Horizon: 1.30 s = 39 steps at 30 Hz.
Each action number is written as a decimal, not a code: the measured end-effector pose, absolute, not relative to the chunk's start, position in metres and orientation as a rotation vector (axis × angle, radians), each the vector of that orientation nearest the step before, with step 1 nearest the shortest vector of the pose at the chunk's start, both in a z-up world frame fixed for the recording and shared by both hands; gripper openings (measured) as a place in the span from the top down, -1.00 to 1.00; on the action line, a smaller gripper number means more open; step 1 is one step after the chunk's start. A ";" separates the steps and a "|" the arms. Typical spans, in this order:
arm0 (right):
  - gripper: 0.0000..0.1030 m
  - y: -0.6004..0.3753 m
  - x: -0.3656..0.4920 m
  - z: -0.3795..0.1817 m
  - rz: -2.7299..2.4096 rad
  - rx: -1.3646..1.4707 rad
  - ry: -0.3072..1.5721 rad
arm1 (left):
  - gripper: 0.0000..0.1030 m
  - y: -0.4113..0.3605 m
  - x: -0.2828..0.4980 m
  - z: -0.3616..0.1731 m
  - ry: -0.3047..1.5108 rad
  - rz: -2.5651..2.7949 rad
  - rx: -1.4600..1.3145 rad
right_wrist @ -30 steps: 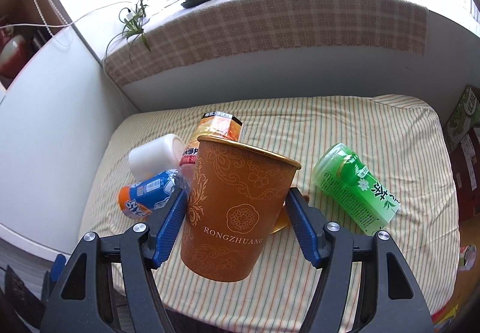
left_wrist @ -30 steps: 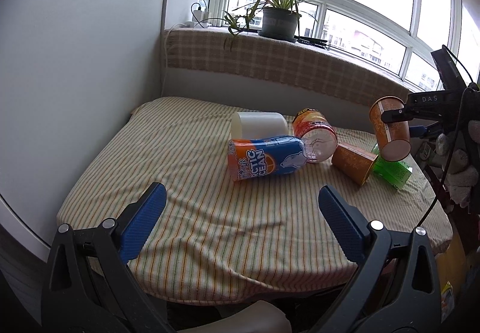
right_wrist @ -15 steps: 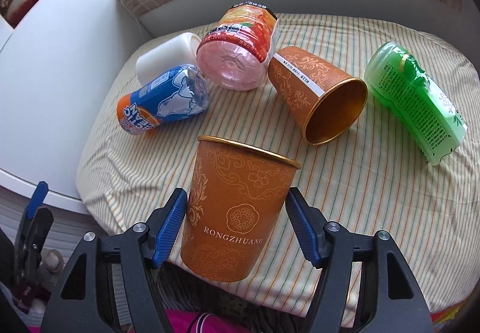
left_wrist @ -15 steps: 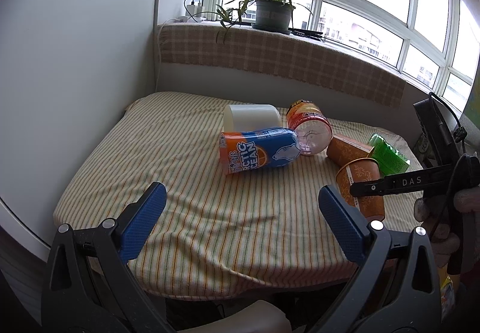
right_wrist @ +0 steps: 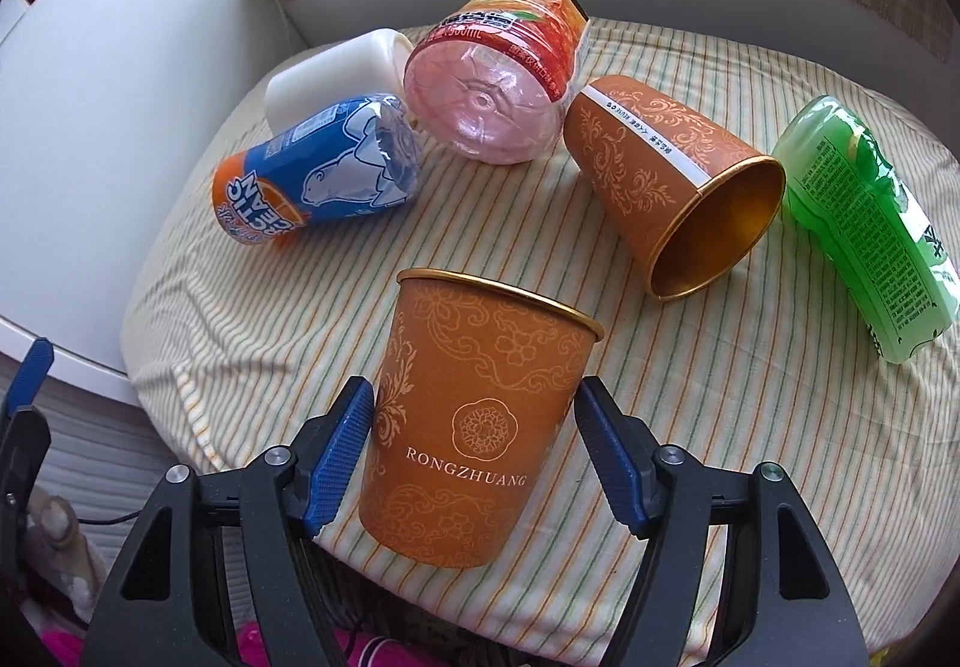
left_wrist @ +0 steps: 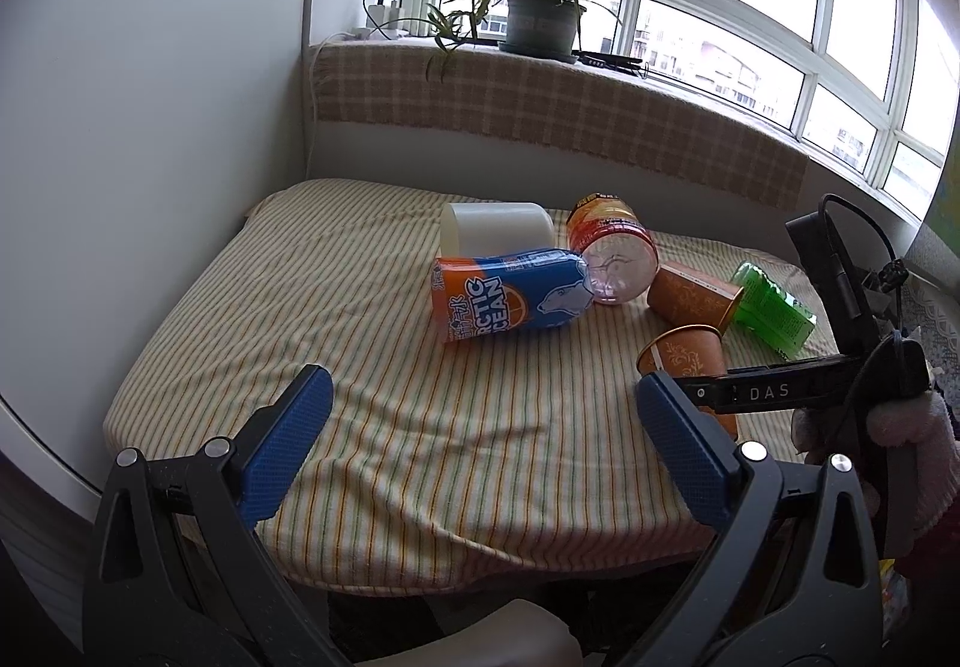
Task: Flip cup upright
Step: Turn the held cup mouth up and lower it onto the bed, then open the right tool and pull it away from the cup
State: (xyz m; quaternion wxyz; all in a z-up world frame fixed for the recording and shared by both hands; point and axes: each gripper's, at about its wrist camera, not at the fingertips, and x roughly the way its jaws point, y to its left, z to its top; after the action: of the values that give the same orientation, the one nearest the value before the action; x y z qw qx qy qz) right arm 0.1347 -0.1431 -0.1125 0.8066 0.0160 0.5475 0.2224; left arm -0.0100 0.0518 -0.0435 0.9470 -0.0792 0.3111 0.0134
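the right gripper (right_wrist: 474, 457) is clamping the rongzhuang paper cup (right_wrist: 480, 415) mouth-up, setting it near its toppled twin cup (right_wrist: 672, 181); the left gripper (left_wrist: 474, 445) is idling (fingers apart, holding nothing).

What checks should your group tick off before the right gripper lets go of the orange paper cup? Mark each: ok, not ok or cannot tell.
1. Orange paper cup mouth up: ok.
2. Right gripper shut on it: ok.
3. Cup base resting on the striped tablecloth: cannot tell.
4. Clear of the second orange cup lying on its side: ok.
5. Left gripper open and out of the way: ok.
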 end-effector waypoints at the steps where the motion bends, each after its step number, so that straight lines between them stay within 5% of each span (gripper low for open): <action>1: -0.36 -0.142 0.134 -0.112 0.477 0.024 1.165 | -1.00 0.051 -0.011 -0.043 0.633 0.025 -0.160; 24: -0.36 -0.230 0.060 -0.068 0.327 0.135 0.922 | -0.99 0.013 0.053 -0.057 0.830 -0.282 -0.286; 39: -0.36 -0.307 0.006 -0.073 0.097 0.243 0.868 | -0.63 -0.022 0.130 -0.105 1.129 -0.509 -0.517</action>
State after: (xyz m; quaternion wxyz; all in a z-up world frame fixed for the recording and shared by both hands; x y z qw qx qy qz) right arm 0.0060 -0.3073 -0.0727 0.8990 0.1173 0.4193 0.0468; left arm 0.1300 -0.0225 -0.1047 0.7832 -0.2395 0.5230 -0.2360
